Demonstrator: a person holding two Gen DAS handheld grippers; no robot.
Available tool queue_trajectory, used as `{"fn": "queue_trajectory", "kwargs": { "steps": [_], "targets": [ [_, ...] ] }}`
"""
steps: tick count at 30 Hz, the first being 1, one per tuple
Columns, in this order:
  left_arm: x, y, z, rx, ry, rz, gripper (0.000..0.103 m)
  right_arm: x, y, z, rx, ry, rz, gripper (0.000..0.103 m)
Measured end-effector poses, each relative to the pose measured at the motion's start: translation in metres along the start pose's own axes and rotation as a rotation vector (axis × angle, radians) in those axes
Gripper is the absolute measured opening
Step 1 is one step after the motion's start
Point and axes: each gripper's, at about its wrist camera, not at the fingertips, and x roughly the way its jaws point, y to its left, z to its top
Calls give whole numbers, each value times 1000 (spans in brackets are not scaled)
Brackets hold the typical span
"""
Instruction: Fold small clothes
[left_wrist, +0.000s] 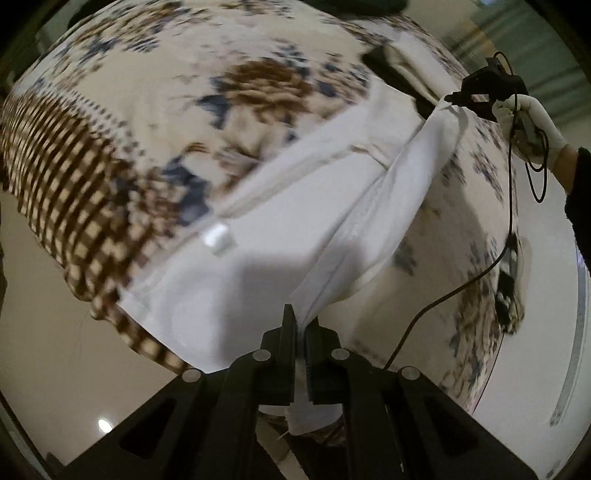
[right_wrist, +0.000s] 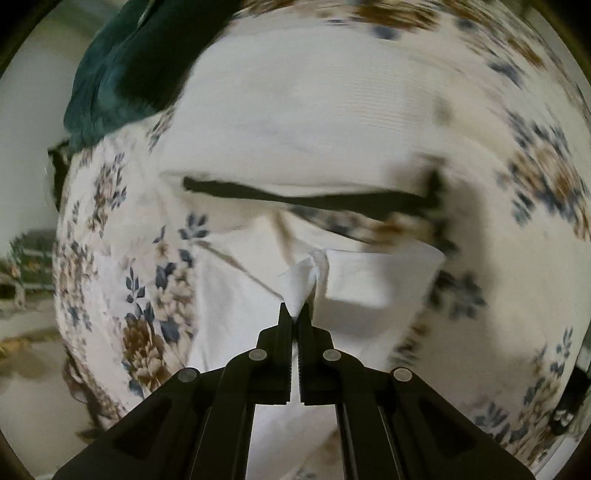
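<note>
Left gripper (left_wrist: 301, 317) pinching a near edge of the white garment (left_wrist: 266, 236); right gripper (right_wrist: 294, 312) pressed together on another bunched corner, seen far right from the left wrist, held by a gloved hand (left_wrist: 532, 122). Garment stretched between both, partly lifted off the floral bedspread (left_wrist: 207, 66). Dark teal cloth (right_wrist: 110, 74) heaped far left. Black cable (left_wrist: 509, 192) dangling right.

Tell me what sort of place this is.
Probably a bedroom at home: the white garment lies on a bed under a floral bedspread with a checked border, a pale glossy floor below, and more dark green clothing piled nearby.
</note>
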Motion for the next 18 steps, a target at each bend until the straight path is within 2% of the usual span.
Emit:
{"fn": "queue_trajectory", "kwargs": {
  "steps": [5, 8, 11, 12, 13, 14, 15, 16, 18],
  "targets": [
    [16, 60, 25, -55, 36, -6, 2, 57, 78, 20, -65, 39, -103, 2],
    [41, 90, 36, -96, 117, -52, 4, 91, 103, 26, -79, 60, -148, 2],
    [61, 126, 39, -174, 186, -92, 14, 115, 113, 30, -29, 103, -127, 4],
    [63, 138, 40, -196, 199, -76, 23, 118, 112, 28, 2, 124, -103, 10],
    [62, 146, 39, -211, 201, -69, 25, 119, 110, 26, 19, 134, -77, 24],
    [59, 156, 38, -226, 203, -66, 25, 115, 107, 20, 42, 139, -46, 33],
    [57, 164, 38, -232, 205, -60, 26, 109, 104, 13, 54, 133, -38, 46],
    [54, 171, 38, -233, 208, -54, 28, 102, 100, 3, 57, 127, -31, 51],
    [46, 177, 38, -217, 208, -54, 33, 83, 94, -23, 44, 119, -14, 52]
  ]
}}
